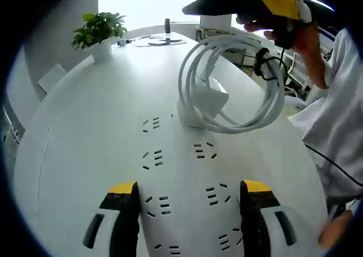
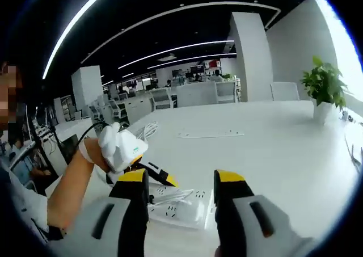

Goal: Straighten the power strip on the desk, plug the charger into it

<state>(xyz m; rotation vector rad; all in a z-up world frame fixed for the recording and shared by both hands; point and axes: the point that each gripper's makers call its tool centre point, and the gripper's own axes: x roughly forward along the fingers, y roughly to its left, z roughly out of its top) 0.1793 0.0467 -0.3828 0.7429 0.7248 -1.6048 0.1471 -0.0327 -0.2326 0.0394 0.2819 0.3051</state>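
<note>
White power strip [image 1: 181,194] lying between the spread left claw [image 1: 190,203], coiled white charger [image 1: 207,101] resting on its far end, potted plant [image 1: 99,33] at the bench [image 1: 85,132] far edge, right claw [image 2: 178,203] spread above the strip.

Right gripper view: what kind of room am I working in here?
Most likely an open-plan office: rows of desks and chairs in the background, long ceiling light strips, and a potted plant on the big white table.
</note>
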